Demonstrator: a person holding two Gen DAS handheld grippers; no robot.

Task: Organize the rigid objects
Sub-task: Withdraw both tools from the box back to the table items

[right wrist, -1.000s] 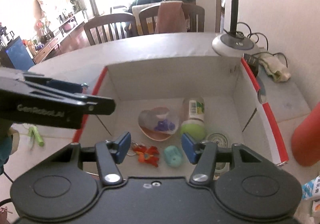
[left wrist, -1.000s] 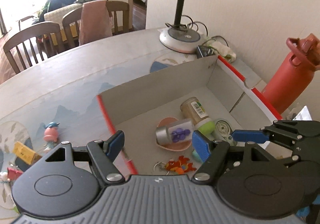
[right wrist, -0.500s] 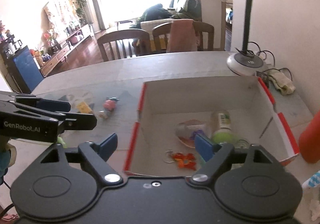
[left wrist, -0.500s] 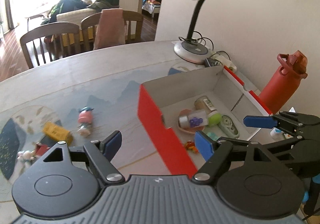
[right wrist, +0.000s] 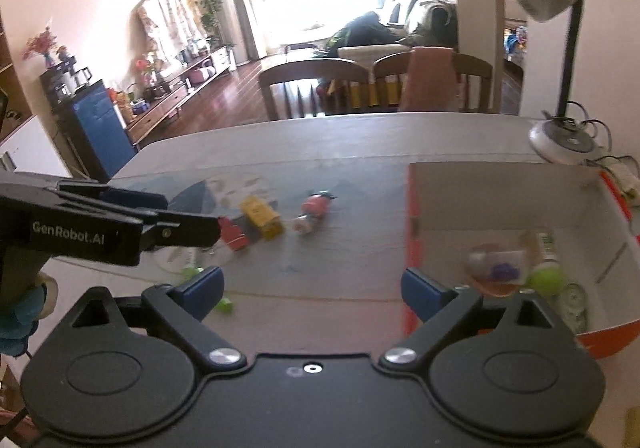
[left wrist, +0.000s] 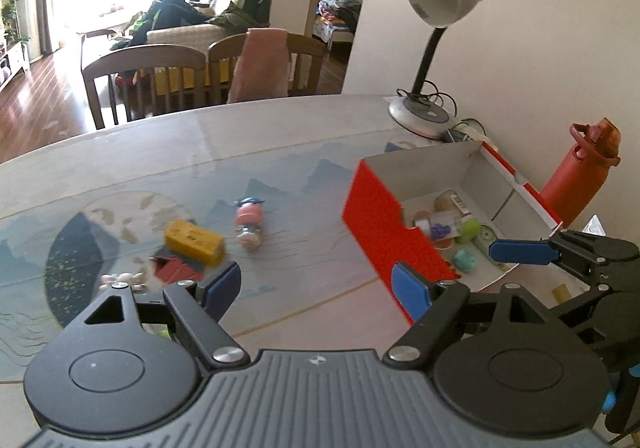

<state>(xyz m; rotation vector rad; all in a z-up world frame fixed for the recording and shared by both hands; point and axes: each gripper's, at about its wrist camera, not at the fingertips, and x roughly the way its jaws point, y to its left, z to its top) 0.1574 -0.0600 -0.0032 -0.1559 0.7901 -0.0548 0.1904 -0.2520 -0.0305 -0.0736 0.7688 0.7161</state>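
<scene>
A red and white cardboard box (left wrist: pixel 384 216) (right wrist: pixel 414 248) stands on the table at the right and holds several small items, among them a green-capped bottle (right wrist: pixel 546 272) and a teal piece (left wrist: pixel 464 260). On the table to its left lie a pink figure (left wrist: pixel 249 222) (right wrist: pixel 314 210), a yellow block (left wrist: pixel 194 242) (right wrist: pixel 262 218) and a red piece (left wrist: pixel 176 270) (right wrist: pixel 232 234). My left gripper (left wrist: pixel 316 286) is open and empty above the table, left of the box. My right gripper (right wrist: pixel 312 286) is open and empty, hovering by the box's left wall.
A desk lamp (left wrist: pixel 432 48) and cables stand behind the box by the wall. A red water bottle (left wrist: pixel 580 172) stands right of the box. A small green item (right wrist: pixel 224 304) lies near the table's front. Wooden chairs (left wrist: pixel 144 76) stand beyond the far table edge.
Both grippers have pulled up and back from inside the box and swung left. The loose toys on the table have come into view. Both stay open and empty.
</scene>
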